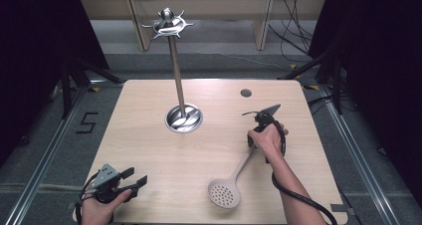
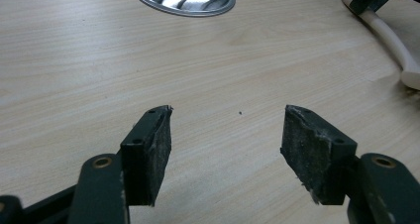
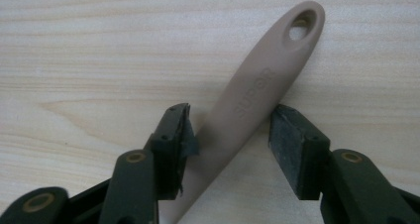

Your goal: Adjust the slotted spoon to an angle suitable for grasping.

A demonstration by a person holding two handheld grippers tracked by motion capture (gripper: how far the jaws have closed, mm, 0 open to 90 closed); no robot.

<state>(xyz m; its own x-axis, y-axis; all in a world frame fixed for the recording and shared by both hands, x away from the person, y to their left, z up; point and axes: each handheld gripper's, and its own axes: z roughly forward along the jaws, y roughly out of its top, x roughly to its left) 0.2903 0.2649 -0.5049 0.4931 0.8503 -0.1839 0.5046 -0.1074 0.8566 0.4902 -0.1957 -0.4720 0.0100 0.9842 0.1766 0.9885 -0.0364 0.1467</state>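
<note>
The skimmer (image 1: 230,181) lies on the tabletop (image 1: 149,150); it looks light and stiff. The right tongs (image 3: 230,130) straddle its handle, seemingly not yet pinching. The left tongs (image 2: 227,149) gape empty.

Slotted spoon (image 1: 234,177), pale beige plastic, lying flat on the tabletop (image 1: 149,135). Its round perforated bowl (image 1: 224,193) lies near the tabletop's front edge, to the right of centre; the slender handle (image 3: 257,90) runs diagonally away from the bowl, toward the far right. The handle bears raised lettering and ends in a rounded tip with an oval hanging hole (image 3: 298,29).
</note>
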